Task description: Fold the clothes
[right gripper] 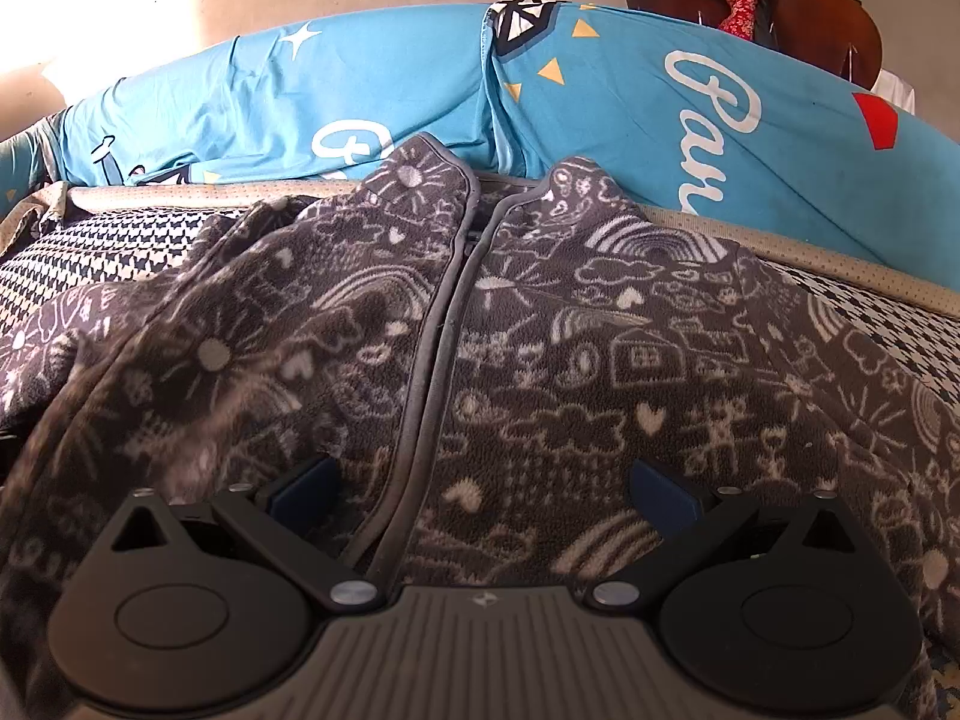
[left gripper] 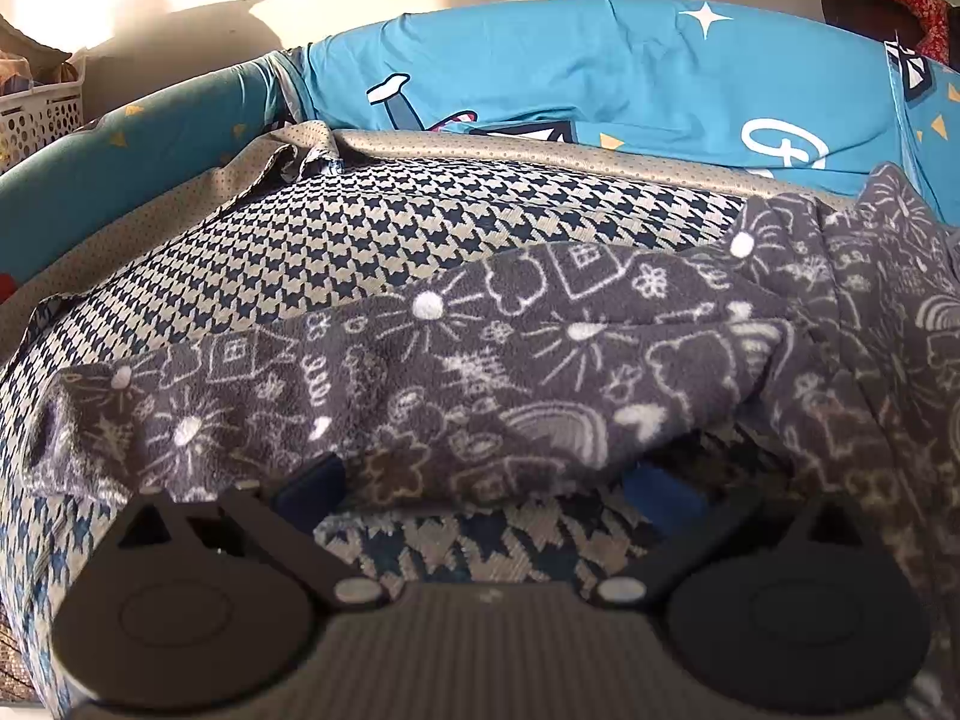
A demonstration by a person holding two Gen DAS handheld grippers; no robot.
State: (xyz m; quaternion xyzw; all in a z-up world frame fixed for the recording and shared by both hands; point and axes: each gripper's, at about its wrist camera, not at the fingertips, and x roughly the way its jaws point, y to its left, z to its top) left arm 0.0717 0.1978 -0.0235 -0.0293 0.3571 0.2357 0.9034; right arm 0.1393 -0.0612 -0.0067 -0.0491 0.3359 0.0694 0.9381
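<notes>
Left wrist: left tool [left gripper: 486, 492] spread wide at fleece jacket [left gripper: 480, 372] sleeve, empty

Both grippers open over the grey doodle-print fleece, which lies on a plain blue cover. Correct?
Not quite. The cover under the fleece is houndstooth check, not plain blue; the left wrist view shows it best. The blue bedding lies behind. The rest holds: left gripper and right gripper are both open.

I see the jacket [right gripper: 480, 360] lying on the cushion [left gripper: 360, 228], with the bedsheet [right gripper: 390, 78] behind its far edge.
</notes>
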